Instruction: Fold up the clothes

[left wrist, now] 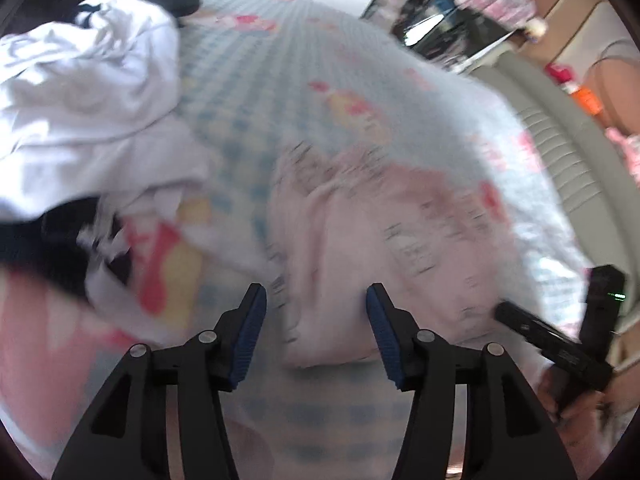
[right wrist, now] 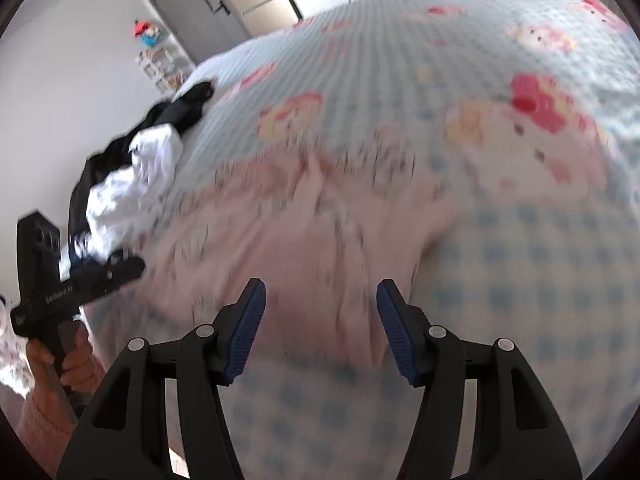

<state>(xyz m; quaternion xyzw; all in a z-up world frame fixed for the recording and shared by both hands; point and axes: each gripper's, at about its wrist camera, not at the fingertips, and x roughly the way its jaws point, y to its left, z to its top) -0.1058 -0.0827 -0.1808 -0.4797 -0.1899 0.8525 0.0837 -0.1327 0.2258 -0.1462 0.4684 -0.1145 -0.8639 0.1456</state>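
Note:
A pale pink garment [left wrist: 360, 240] with small dark marks lies spread on the bed; it also shows in the right wrist view [right wrist: 304, 232]. My left gripper [left wrist: 316, 300] is open and empty, just above the garment's near edge. My right gripper [right wrist: 320, 296] is open and empty, over the garment's near part. The right gripper's body shows at the lower right of the left wrist view [left wrist: 560, 344]. The left gripper's body shows at the left of the right wrist view [right wrist: 60, 280]. Both views are blurred.
A pile of white and black clothes [left wrist: 80, 100] lies on the bed to the left, also in the right wrist view [right wrist: 132, 168]. The bedspread [right wrist: 500, 260] is blue-checked with cartoon prints. A padded headboard [left wrist: 560, 152] is to the right. A door and shelves [right wrist: 192, 12] stand beyond.

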